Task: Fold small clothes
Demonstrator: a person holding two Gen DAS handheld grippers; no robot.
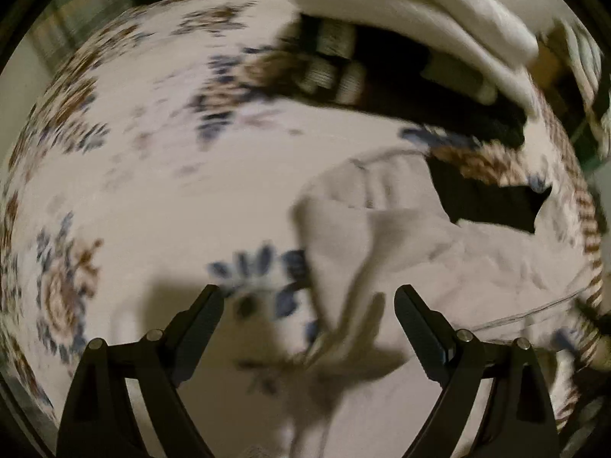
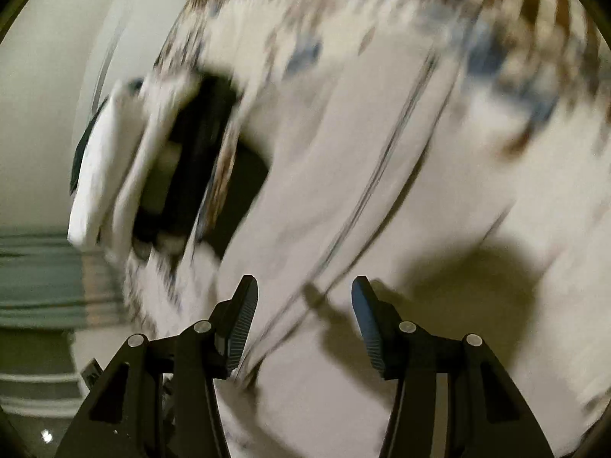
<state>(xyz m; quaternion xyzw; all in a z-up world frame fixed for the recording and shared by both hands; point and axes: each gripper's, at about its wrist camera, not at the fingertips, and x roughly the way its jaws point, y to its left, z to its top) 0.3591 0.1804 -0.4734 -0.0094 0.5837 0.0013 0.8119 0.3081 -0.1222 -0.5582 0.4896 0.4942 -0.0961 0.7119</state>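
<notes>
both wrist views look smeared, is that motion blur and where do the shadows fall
Left wrist view: motion blur smears the floral bedsheet and pale garment; the open left gripper stays sharp, with its shadow on the cloth just beyond it. Right wrist view: heavier streaking across the sheet; the open right gripper stays crisp, with a dark shadow to its right.

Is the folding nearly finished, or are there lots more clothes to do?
Partly done: a folded stack sits at the far side of the flowered bedsheet. Neither the left gripper nor the right gripper grips anything; both are open. A crumpled white garment lies unfolded.
</notes>
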